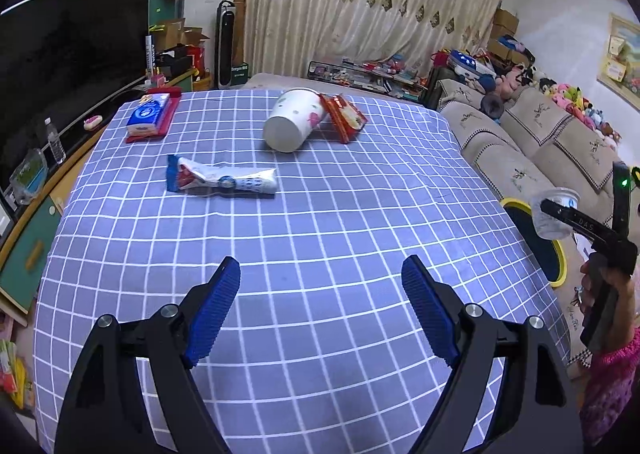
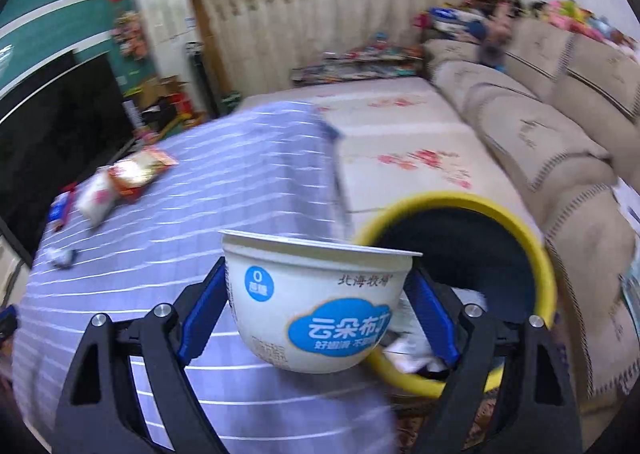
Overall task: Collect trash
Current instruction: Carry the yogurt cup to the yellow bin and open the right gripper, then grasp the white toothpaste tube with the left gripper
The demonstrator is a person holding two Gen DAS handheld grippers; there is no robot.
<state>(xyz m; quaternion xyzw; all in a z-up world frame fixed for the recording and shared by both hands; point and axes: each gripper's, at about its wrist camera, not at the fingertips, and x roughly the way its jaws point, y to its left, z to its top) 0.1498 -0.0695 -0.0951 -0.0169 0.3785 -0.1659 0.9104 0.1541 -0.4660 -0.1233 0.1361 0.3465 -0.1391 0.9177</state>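
Observation:
My left gripper (image 1: 320, 266) hangs open over the blue checked tablecloth (image 1: 340, 214), with nothing between its blue pads. Ahead of it lie a crumpled white-and-blue wrapper (image 1: 222, 178), a white paper cup (image 1: 294, 120) on its side and a red snack packet (image 1: 343, 116). My right gripper (image 2: 318, 270) is shut on a white pudding cup (image 2: 320, 302), blue label facing me. The cup is in the air beside the table's right edge, in front of the yellow-rimmed bin (image 2: 460, 198). In the left wrist view the same cup (image 1: 554, 214) is at the far right, just over the bin (image 1: 516, 203).
A blue tissue pack (image 1: 149, 114) rests on a red tray at the table's far left corner. A beige sofa (image 1: 520, 174) runs along the right, close behind the bin. A low TV cabinet with a bottle (image 1: 56, 142) borders the left side. White paper lies in the bin (image 2: 412, 354).

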